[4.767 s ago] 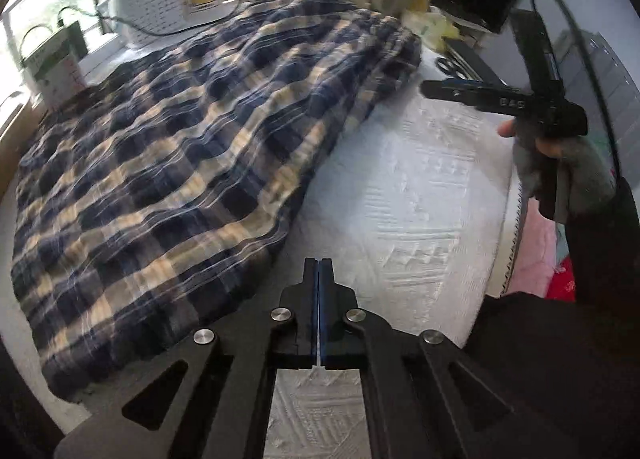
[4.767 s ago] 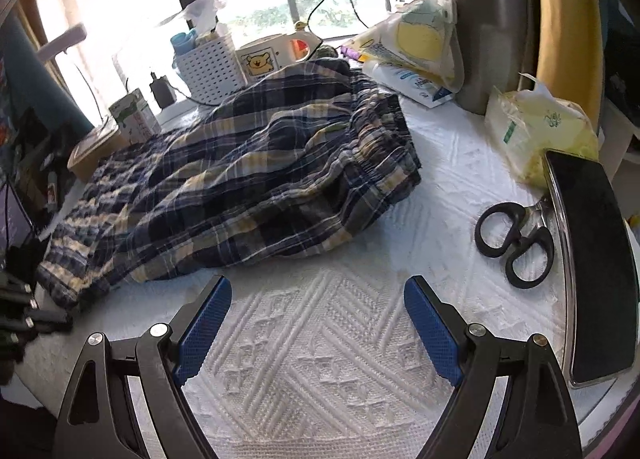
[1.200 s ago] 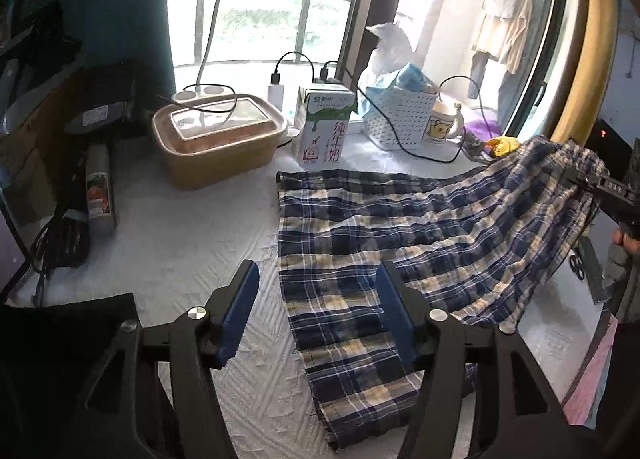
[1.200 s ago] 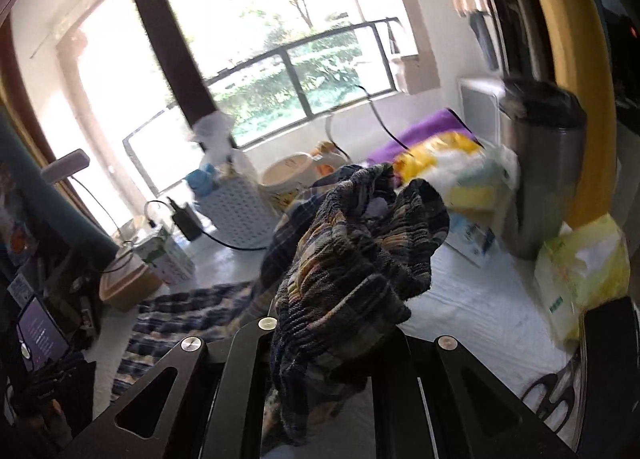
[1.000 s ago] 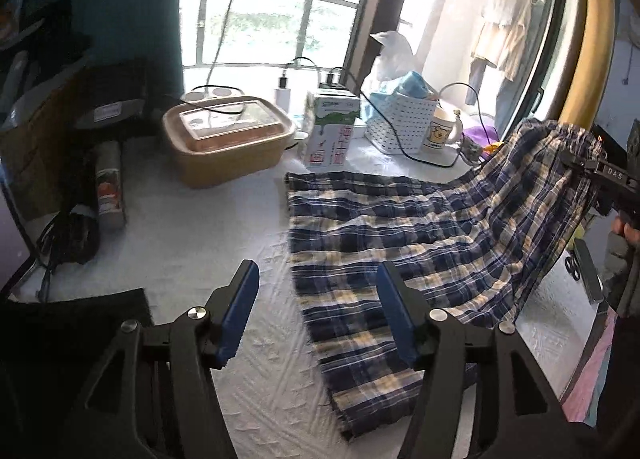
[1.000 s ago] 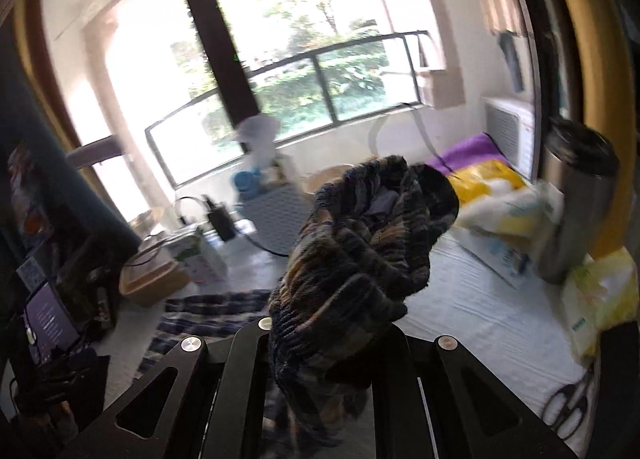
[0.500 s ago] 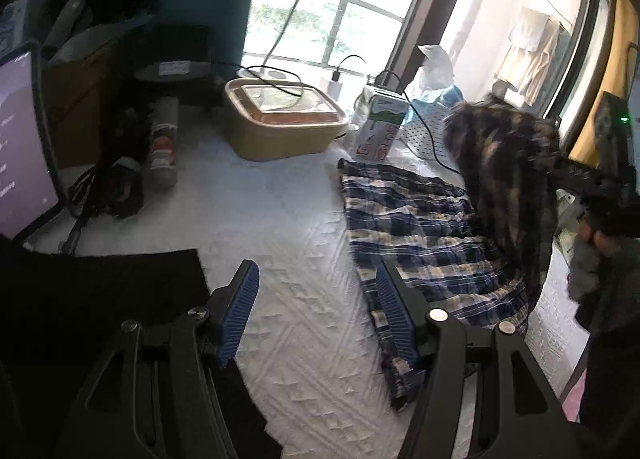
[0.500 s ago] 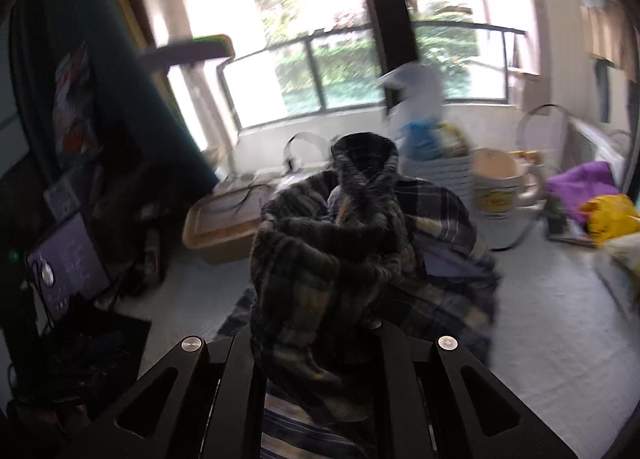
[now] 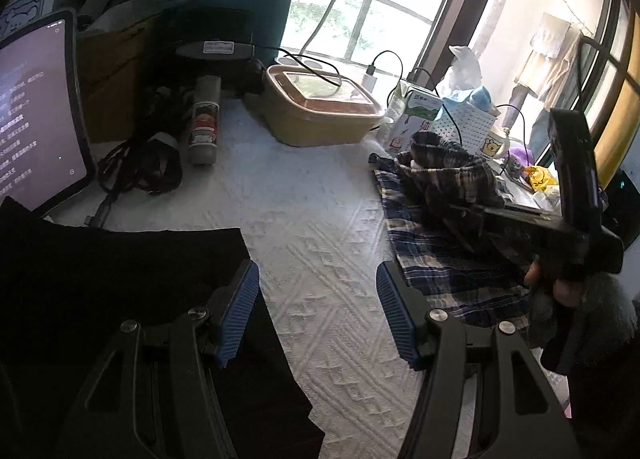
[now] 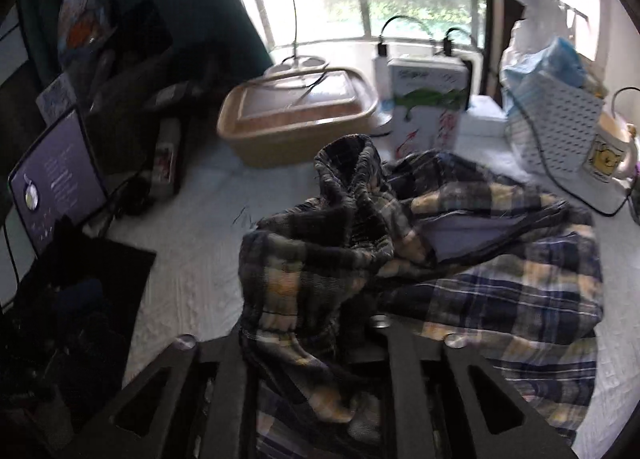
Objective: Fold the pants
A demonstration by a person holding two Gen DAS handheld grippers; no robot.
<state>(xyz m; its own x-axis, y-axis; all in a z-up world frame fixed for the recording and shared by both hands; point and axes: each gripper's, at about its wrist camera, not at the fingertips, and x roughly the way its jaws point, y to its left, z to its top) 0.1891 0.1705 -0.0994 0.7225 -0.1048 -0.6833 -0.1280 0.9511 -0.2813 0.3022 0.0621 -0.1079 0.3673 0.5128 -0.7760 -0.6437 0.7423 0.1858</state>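
Observation:
The blue and cream plaid pants (image 9: 440, 251) lie on the white textured cloth (image 9: 304, 227) at the right of the left wrist view. My right gripper (image 9: 460, 207) is shut on the bunched waistband (image 10: 352, 195) and holds it low over the spread leg part (image 10: 520, 299). In the right wrist view the fabric covers the fingers. My left gripper (image 9: 316, 311) is open and empty, above the white cloth to the left of the pants' hem.
A tan lidded box (image 9: 320, 107), a milk carton (image 9: 412, 115), a white basket (image 9: 472, 123) and a mug (image 10: 608, 155) stand at the back with cables. A tablet (image 9: 36, 107), a can (image 9: 204, 123) and dark cloth (image 9: 120, 299) are at the left.
My right gripper has carried the waistband leftward over the legs and lowered it toward the hem end. My left gripper has swung left, away from the pants, and stays open.

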